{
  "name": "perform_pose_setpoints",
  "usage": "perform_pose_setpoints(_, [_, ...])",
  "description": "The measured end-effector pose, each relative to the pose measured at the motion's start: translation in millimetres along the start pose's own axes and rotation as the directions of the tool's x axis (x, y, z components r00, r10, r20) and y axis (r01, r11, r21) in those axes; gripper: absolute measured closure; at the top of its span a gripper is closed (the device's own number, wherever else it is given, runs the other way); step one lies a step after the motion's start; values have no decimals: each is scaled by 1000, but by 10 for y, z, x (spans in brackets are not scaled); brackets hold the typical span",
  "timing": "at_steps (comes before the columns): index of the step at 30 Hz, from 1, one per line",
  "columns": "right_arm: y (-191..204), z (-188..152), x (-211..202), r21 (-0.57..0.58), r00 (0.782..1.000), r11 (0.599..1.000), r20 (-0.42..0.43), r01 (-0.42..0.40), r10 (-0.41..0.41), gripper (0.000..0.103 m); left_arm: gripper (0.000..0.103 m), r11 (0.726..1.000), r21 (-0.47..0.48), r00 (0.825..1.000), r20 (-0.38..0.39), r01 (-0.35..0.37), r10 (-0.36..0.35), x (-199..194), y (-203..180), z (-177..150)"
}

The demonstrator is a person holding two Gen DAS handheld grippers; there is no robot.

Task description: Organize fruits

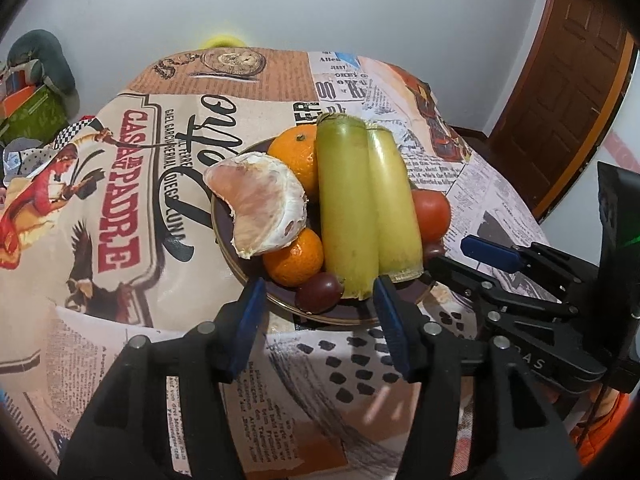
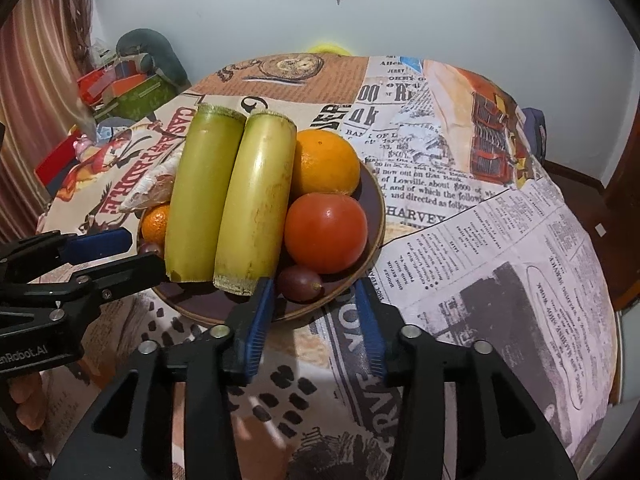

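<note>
Fruits lay heaped on a dark round plate (image 1: 224, 236) near the middle of a table covered by a newspaper-print cloth (image 1: 120, 208). In the left wrist view, two yellow-green cane pieces (image 1: 348, 208) ran side by side across the pile from 12 to 6 o'clock; a peeled pomelo wedge (image 1: 260, 204) sat at 9 o'clock of them, with one mandarin (image 1: 296, 156) at 11 o'clock and a second mandarin (image 1: 294, 258) at 7 o'clock. A dark passion fruit (image 1: 320, 292) rested at the plate's 6 o'clock rim, and a red tomato (image 1: 432, 216) showed at 3 o'clock. The right wrist view also showed an orange (image 2: 326, 162) at 1 o'clock of the tomato. The left gripper (image 1: 320, 328) hung just short of the plate's near rim, its blue pads spread apart and holding nothing. The right gripper (image 2: 316, 320) hovered at the same rim, likewise spread and empty.
</note>
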State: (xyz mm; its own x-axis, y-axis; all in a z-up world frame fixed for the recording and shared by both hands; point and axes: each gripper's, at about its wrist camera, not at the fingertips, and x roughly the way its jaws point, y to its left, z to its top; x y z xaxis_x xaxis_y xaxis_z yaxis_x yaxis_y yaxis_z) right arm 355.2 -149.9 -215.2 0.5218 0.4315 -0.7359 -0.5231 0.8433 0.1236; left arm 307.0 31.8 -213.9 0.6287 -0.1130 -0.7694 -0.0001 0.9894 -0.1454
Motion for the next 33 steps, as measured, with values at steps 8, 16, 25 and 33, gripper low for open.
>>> perform_pose_setpoints(8, [72, 25, -364, -3, 998, 1000, 58, 0, 0, 62, 47, 1000, -1, 997, 71, -5, 5, -407, -38, 38])
perform_pose_setpoints(16, [279, 102, -1176, -19, 977, 1000, 215, 8, -3, 62, 47, 1000, 14, 969, 248, -13, 10, -1347, -170, 79])
perform_pose_setpoints(25, [667, 46, -2181, -56, 913, 998, 409, 13, 11, 62, 47, 998, 43, 878, 478, -35, 10, -2565, -385, -77])
perform_pose_setpoints(33, [950, -96, -2802, -70, 830, 997, 557, 44, 2, 53, 45, 995, 65, 782, 623, -78, 20, -3288, -549, -322])
